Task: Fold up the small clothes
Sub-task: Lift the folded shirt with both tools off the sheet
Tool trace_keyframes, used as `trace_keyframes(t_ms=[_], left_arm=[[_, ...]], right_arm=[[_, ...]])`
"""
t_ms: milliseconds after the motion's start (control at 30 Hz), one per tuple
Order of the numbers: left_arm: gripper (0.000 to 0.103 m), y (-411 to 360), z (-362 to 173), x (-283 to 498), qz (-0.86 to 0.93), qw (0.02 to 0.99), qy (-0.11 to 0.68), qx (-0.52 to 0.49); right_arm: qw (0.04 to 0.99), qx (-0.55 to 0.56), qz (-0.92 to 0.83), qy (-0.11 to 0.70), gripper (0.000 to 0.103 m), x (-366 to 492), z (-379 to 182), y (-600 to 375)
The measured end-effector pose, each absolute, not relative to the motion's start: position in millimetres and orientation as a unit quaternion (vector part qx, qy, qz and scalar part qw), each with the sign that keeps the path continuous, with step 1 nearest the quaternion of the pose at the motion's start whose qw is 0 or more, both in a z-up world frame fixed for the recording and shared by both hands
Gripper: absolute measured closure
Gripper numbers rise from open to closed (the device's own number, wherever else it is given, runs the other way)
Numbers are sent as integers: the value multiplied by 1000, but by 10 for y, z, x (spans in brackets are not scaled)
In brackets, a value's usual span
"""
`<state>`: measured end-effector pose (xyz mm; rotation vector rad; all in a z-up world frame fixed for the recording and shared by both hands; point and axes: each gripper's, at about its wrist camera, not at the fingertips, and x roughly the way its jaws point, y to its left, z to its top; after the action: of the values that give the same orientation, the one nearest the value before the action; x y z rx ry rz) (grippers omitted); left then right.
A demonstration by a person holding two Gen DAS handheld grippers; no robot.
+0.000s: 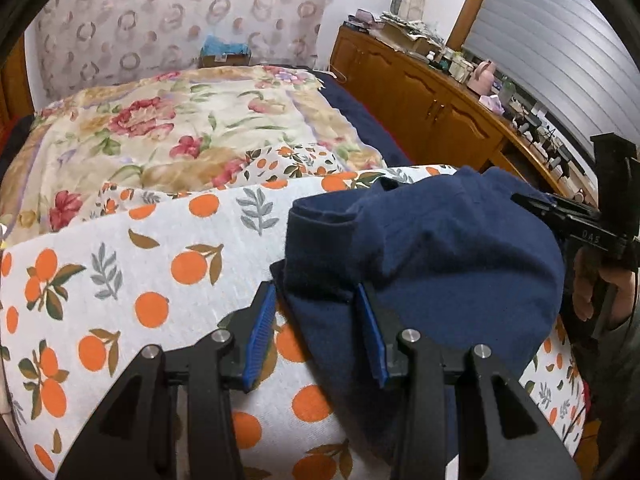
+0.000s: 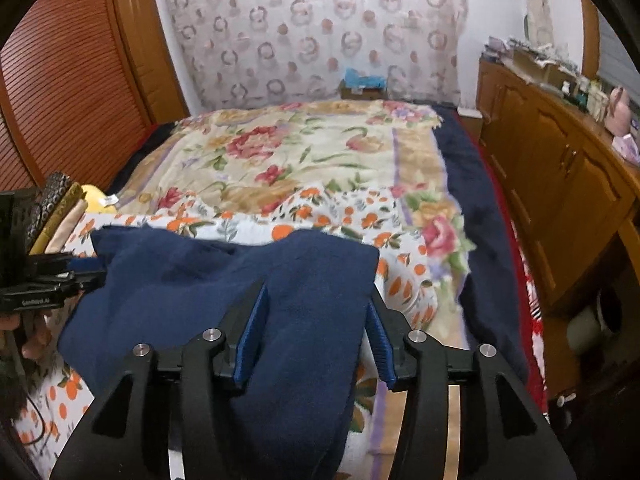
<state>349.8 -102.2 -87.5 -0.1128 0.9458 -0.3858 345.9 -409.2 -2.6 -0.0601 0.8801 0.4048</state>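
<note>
Bedroom setting: we record a bed (image 2: 472, 184) against a wall hung with ring-patterned fabric (image 2: 312, 32), a long wooden cabinet (image 2: 560, 184) cluttered on top along 1 side, and a slatted wooden door (image 2: 68, 80) on the other. We note 2 covers on the bed: a cream blanket with red flowers (image 2: 304, 148) further back and a white sheet printed with oranges and leaves (image 1: 132, 264) in front.

We find the task item, a dark navy blue soft knit garment (image 1: 440, 256), lying rumpled on the orange-print sheet, close under both cameras.

Left gripper (image 1: 316, 304): its blue-padded jaws stand partly apart, with a thick fold of the navy garment between them. The fold fills the gap and meets both pads, so we judge it gripped.

Right gripper (image 2: 316, 312): its jaws stand wider apart and straddle a ridge of the same garment. The cloth lies against the pad on 1 side, while the opposite pad stands at the cloth's edge with orange-print sheet showing beside it; we judge no clamp here.

Each gripper shows at the edge of the other's view, with a person's fingers (image 1: 588, 292) on its handle.
</note>
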Motion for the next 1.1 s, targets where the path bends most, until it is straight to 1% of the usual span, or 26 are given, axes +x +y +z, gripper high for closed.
trace_keyframes(t_ms=[167,300,333,367,400,433,467,667,700,733,800,833,933,1100], left_arm=[[61,-1080,-880,3537,-180,874,449,-36],[61,-1015,-876,3611,-195,868,453,-61],[69,-977,-880,3626,-203,865,453,-74],[78,-949,-887,3634,-206,863,455,-82],[83,-919,-885,3635,-207,862,454,-87],[92,-889,-872,3630,-213,861,452,-96],[96,-882,-842,3614,-220,861,447,-104],[97,-848,-512,3384,-246,877,398,-111],[97,-860,-479,3367,-248,878,395,-109],[97,-885,-438,3332,-249,881,389,-103],[97,-923,-388,3286,-248,886,382,-91],[98,-929,-367,3267,-249,887,378,-89],[98,-933,-267,3191,-256,890,365,-95],[98,-871,-6,2946,-262,902,330,-91]], right_arm=[[867,-15,206,453,54,3509,-204,-4069],[859,3,214,465,54,3520,-235,-4086],[860,2,213,464,54,3511,-232,-4088],[860,2,213,463,54,3506,-227,-4091],[860,2,213,464,53,3512,-225,-4093],[862,-1,210,462,48,3506,-225,-4097],[863,-3,207,460,47,3503,-224,-4101],[859,0,217,463,46,3511,-219,-4085],[857,-3,220,466,52,3508,-216,-4070],[852,-3,231,470,71,3501,-214,-4044],[849,-23,244,468,77,3456,-203,-3942],[851,-36,245,462,83,3419,-187,-3900],[862,-53,235,447,87,3321,-146,-3860],[889,-59,225,393,88,3092,113,-3812]])
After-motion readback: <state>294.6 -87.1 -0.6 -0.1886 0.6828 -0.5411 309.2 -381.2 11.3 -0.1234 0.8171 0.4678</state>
